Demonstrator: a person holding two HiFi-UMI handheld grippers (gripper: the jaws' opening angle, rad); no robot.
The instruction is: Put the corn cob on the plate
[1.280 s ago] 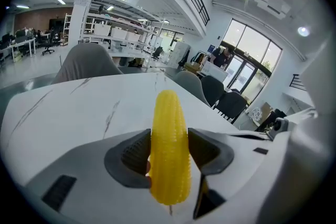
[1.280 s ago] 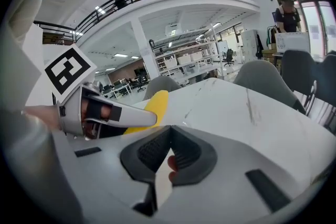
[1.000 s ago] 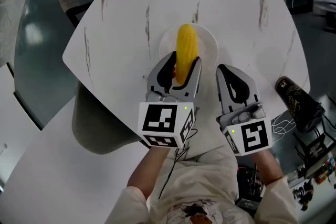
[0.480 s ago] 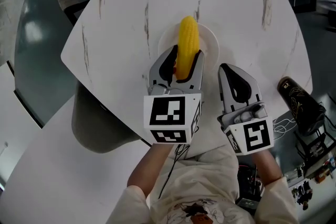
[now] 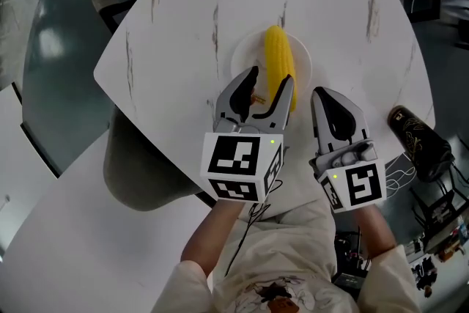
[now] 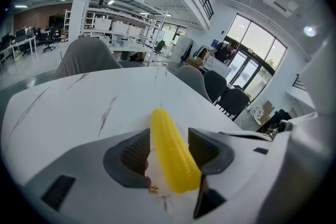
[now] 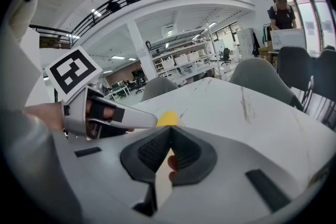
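The yellow corn cob lies lengthwise on the small white plate on the marble table. My left gripper stands around the cob's near end with its jaws open. A gap shows beside the left finger, and the cob rests close to the right finger. In the left gripper view the corn cob lies slanted between the two dark pads of the left gripper. My right gripper hovers just right of the plate, shut on nothing. From the right gripper only the corn cob's tip shows.
The white marble table ends in an edge close to my body. A grey chair stands at the left below the table edge. A dark bottle-like object and cables lie at the right. Several chairs ring the far side.
The left gripper's jaws have spread and let go of the corn cob, which now lies on the plate, nearer the right finger. The right gripper has barely moved.
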